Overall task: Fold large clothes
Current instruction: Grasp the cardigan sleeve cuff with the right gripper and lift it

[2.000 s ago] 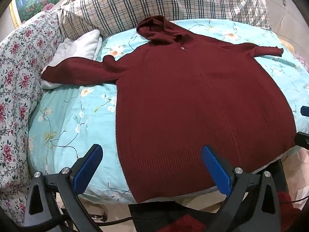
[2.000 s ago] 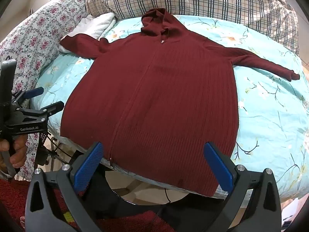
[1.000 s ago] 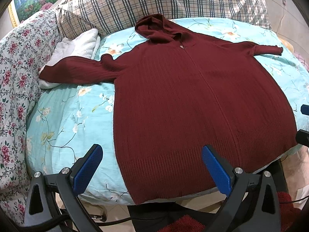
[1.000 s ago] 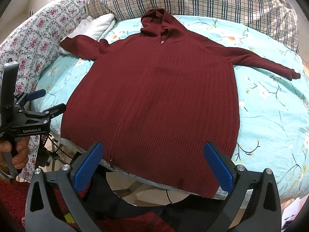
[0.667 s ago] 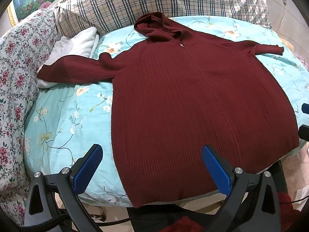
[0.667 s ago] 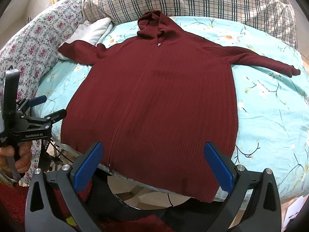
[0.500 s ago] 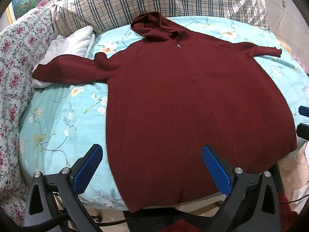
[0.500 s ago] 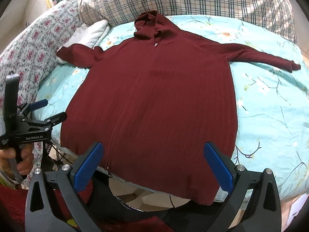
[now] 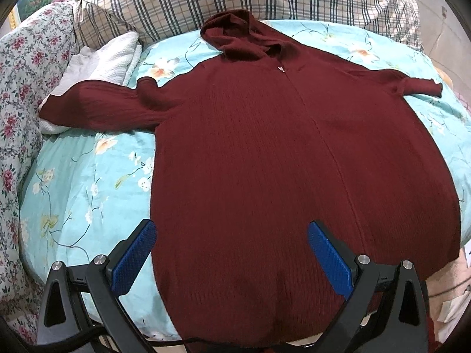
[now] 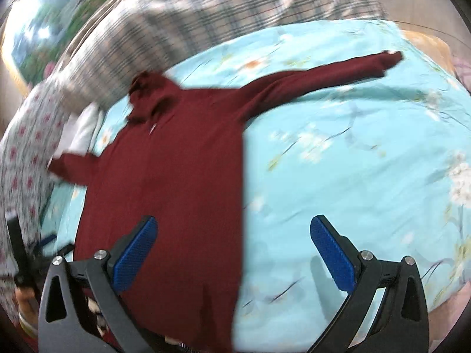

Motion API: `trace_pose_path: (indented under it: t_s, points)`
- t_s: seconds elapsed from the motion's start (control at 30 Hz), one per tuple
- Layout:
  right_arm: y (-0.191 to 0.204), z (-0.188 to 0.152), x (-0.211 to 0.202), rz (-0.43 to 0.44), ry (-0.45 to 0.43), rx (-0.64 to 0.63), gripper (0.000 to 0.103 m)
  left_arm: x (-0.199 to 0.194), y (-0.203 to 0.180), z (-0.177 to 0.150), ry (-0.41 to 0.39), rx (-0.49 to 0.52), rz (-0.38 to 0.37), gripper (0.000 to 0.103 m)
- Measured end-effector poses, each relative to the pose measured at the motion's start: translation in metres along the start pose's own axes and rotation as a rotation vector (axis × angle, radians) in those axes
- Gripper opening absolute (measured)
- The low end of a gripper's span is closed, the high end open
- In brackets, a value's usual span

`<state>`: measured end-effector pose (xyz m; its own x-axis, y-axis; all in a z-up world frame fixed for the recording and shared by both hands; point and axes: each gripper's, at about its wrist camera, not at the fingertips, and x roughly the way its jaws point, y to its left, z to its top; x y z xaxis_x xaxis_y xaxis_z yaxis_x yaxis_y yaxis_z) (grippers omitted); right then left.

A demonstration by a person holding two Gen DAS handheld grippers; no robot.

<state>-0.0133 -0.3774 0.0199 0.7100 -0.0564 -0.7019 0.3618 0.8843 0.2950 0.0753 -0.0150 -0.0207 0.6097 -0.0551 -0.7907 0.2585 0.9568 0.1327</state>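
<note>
A dark red knitted hooded cardigan [image 9: 294, 153] lies flat, sleeves spread, on the turquoise floral bed sheet [image 9: 76, 194] (plaid pillows behind). The left tool [image 9: 232, 253] and right tool [image 10: 235, 250] hover above, both spread apart, empty.

text: none legible | labels: none | brands: none | numbers: none

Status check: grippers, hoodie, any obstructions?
Left gripper open, empty. Right gripper open, empty. Hoodie flat on bed, sleeves out, unfolded. Nothing in the way.
</note>
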Motion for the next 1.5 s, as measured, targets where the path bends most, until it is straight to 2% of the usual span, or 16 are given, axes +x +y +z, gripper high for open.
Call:
trace_pose_path:
  t_s: [0.1, 0.3, 0.4, 0.5, 0.57, 0.63, 0.77, 0.87, 0.9, 0.97, 1.0, 1.03, 1.07, 1.2, 1.37, 1.5]
  points:
    - [-0.034, 0.036, -0.001, -0.017, -0.053, 0.075, 0.085, 0.006, -0.003, 0.005, -0.004, 0.016, 0.019, 0.102]
    - [-0.095, 0.132, 0.017, -0.125, -0.165, 0.189, 0.067, 0.019, -0.009, 0.02, 0.021, 0.032, 0.006, 0.102]
    - [-0.127, 0.175, 0.034, -0.169, -0.192, 0.261, 0.059, 0.027, -0.012, 0.03, 0.019, 0.044, 0.013, 0.102]
    - [-0.151, 0.216, 0.057, -0.236, -0.207, 0.27, 0.057, 0.043, -0.017, 0.041, 0.059, 0.049, 0.01, 0.102]
    - [-0.17, 0.235, 0.078, -0.233, -0.193, 0.316, 0.057, 0.052, -0.02, 0.047, 0.075, 0.048, 0.004, 0.102]
    - [-0.187, 0.25, 0.098, -0.301, -0.168, 0.339, 0.056, 0.062, -0.025, 0.055, 0.089, 0.049, 0.0, 0.102]
    - [-0.221, 0.263, 0.134, -0.374, -0.106, 0.379, 0.049, 0.079, -0.035, 0.064, 0.118, 0.058, -0.022, 0.102]
    - [-0.244, 0.259, 0.154, -0.428, -0.045, 0.412, 0.045, 0.091, -0.044, 0.067, 0.139, 0.071, -0.034, 0.102]
    - [-0.249, 0.26, 0.158, -0.436, -0.043, 0.408, 0.038, 0.095, -0.046, 0.068, 0.147, 0.073, -0.038, 0.102]
    - [-0.249, 0.262, 0.158, -0.456, -0.051, 0.386, 0.033, 0.101, -0.05, 0.067, 0.162, 0.075, -0.047, 0.102]
    - [-0.25, 0.264, 0.158, -0.454, -0.053, 0.387, 0.028, 0.102, -0.051, 0.066, 0.166, 0.075, -0.051, 0.102]
    - [-0.251, 0.264, 0.157, -0.447, -0.058, 0.384, 0.012, 0.104, -0.052, 0.067, 0.166, 0.075, -0.054, 0.102]
    - [-0.251, 0.265, 0.158, -0.435, -0.056, 0.384, 0.002, 0.105, -0.053, 0.068, 0.165, 0.076, -0.057, 0.102]
    - [-0.238, 0.264, 0.151, -0.366, -0.092, 0.37, 0.003, 0.102, -0.052, 0.067, 0.155, 0.066, -0.069, 0.102]
    - [-0.2, 0.265, 0.147, -0.271, -0.125, 0.302, 0.002, 0.095, -0.045, 0.065, 0.137, 0.052, -0.068, 0.102]
    - [-0.183, 0.267, 0.145, -0.266, -0.14, 0.287, 0.002, 0.089, -0.037, 0.062, 0.128, 0.039, -0.064, 0.102]
